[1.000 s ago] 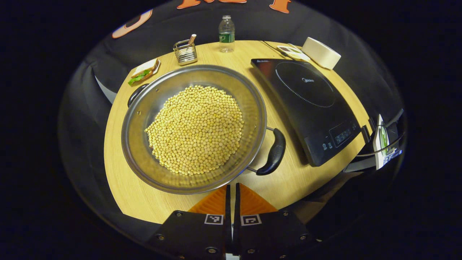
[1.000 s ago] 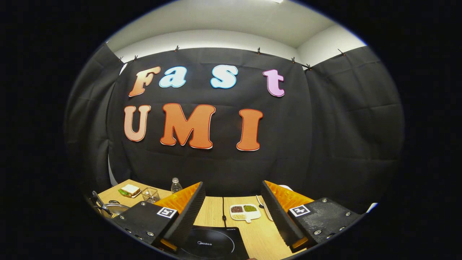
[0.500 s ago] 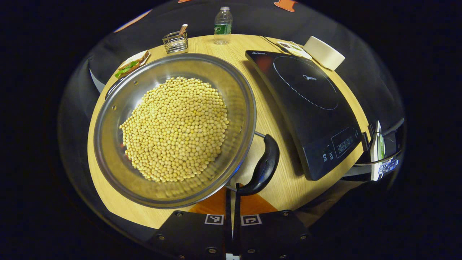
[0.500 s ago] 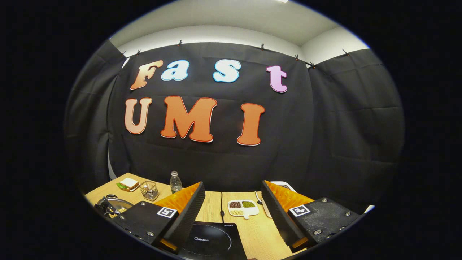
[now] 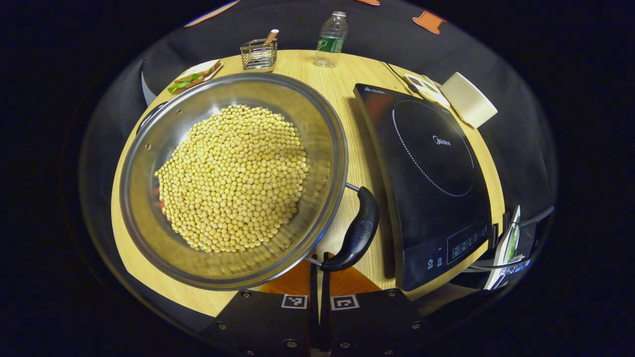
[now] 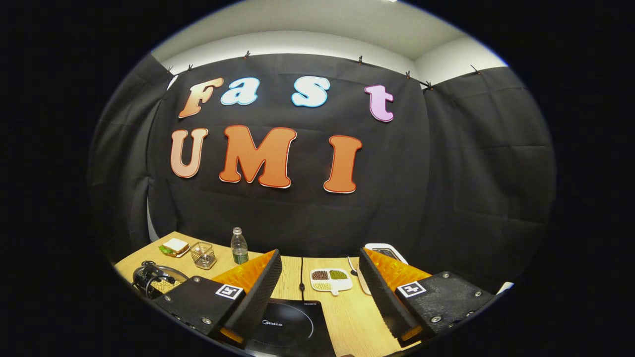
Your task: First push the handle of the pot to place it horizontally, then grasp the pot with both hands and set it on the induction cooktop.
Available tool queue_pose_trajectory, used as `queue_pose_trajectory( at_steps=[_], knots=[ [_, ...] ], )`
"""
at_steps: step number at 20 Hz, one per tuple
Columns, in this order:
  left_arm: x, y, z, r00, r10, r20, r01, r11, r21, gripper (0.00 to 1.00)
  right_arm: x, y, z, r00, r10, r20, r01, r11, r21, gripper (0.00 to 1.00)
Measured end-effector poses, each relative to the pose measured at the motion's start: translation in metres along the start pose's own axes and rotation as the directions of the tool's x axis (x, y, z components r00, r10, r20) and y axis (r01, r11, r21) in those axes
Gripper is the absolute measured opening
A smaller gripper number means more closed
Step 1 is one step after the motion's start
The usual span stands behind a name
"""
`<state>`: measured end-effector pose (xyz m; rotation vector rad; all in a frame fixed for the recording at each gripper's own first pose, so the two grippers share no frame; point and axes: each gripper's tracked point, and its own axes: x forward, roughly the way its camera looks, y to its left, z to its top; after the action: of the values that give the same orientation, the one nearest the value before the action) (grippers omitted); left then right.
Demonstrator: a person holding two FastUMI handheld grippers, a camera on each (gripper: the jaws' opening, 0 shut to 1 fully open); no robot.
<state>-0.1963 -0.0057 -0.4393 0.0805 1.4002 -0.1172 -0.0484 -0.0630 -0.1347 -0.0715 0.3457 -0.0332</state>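
Two claws show. In the left gripper view the left claw (image 5: 318, 277) has its fingers pressed together, their tips touching the near end of the black pot handle (image 5: 358, 232). That handle belongs to the steel pot (image 5: 149, 218) heaped with soybeans (image 5: 233, 176), which sits on the desk (image 5: 342, 84) just left of the induction cooktop (image 5: 431, 168). In the right gripper view the right claw (image 6: 320, 290) hangs wide open above the cooktop's far edge, gripping nothing.
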Motion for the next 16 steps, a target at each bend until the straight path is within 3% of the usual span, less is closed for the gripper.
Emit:
queue_pose_trajectory(
  at_steps=[6,16],
  knots=[
    [0.011,-0.018,0.031,0.999,0.035,0.041,-0.039,0.996,0.081,0.02,-0.003,-0.017,-0.013,1.000,-0.002,-0.025,0.002,1.000,0.002,0.97],
    [0.028,-0.032,0.078,0.994,0.068,0.084,-0.065,0.997,-0.034,0.02,-0.001,-0.052,-0.037,0.997,0.028,-0.073,-0.027,1.000,0.014,0.97]
  ],
)
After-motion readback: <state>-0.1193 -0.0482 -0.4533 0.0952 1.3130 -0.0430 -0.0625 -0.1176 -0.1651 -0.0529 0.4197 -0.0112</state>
